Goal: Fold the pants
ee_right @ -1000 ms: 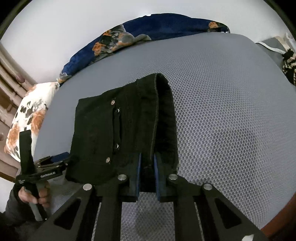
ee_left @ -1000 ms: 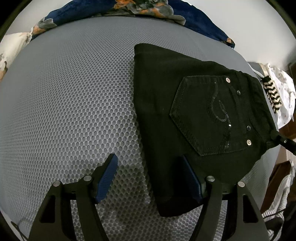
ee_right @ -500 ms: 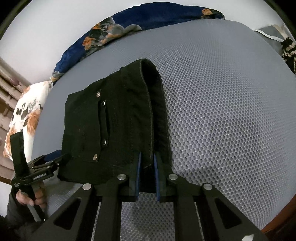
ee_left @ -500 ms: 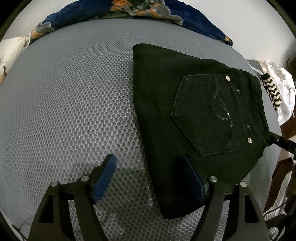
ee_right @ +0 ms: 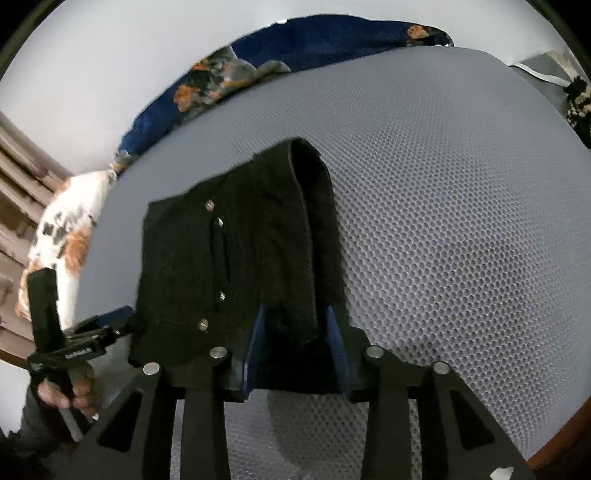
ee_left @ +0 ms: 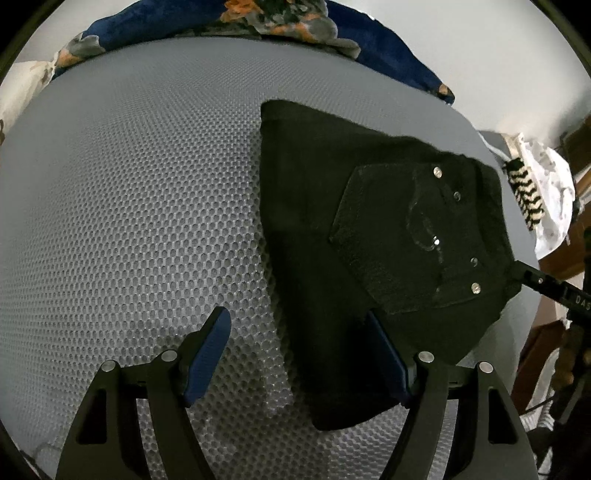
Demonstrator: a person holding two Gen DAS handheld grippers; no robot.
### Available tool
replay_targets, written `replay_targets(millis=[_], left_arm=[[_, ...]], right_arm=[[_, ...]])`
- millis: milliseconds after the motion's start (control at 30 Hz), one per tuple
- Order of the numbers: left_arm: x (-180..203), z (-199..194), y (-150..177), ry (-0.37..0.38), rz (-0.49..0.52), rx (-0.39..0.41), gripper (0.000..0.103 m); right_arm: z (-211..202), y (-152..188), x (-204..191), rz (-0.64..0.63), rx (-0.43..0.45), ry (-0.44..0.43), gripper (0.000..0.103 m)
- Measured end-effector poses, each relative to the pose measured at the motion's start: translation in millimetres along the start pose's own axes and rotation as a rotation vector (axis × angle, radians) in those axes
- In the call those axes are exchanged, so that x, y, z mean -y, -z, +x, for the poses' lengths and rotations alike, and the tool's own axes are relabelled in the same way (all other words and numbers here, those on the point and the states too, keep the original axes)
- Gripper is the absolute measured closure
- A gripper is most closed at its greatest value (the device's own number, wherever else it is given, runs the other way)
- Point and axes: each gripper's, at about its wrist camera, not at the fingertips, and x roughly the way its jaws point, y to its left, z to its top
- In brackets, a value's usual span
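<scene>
The folded black jeans (ee_left: 369,266) lie on the grey honeycomb-mesh mattress (ee_left: 129,221), filling the centre and right of the left wrist view, the back pocket (ee_left: 399,240) with its silver rivets facing up. In the right wrist view the jeans (ee_right: 236,266) sit in the centre-left of the frame, with a thick rolled fold running up toward the middle.

The left tongs (ee_left: 299,354) stand wide at the bottom of their frame. One blue-padded finger (ee_left: 207,354) is over bare mattress; the other lies along the near edge of the jeans, and whether it touches the cloth cannot be told.

The right tongs (ee_right: 295,350) are parted to a moderate gap, with the near end of the rolled fold between the blue pads (ee_right: 255,347); the pads stand just beside the cloth rather than pinching it.

A dark blue floral blanket (ee_left: 288,26) lies bunched along the top edge of the mattress. A white floral pillow (ee_right: 62,236) shows at the left of the right wrist view.
</scene>
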Motion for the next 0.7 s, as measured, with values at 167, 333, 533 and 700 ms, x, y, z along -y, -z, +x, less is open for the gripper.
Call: replay_targets(millis=[167, 333, 533, 700], left_arm=[[-8.2, -9.1, -7.8, 0.049, -0.039, 0.026, 0.028], [-17.2, -6.8, -14.5, 0.070, -0.081, 0.015, 0.028], [-21.3, 3.1, -22.9, 0.137, -0.126, -0.021, 0.028], [-25.8, 9.6, -25.6, 0.196, -0.172, -0.048, 0.028]], right_arm=[[-1.9, -6.8, -5.1, -0.037, 0.021, 0.036, 0.051], [9.2, -17.5, -4.2, -0.042, 0.008, 0.035, 0.050], [26.5, -26.2, 12.1, 0.025, -0.035, -0.036, 0.050], [39.5, -25.9, 35.1, 0.113, -0.086, -0.155, 0.049]])
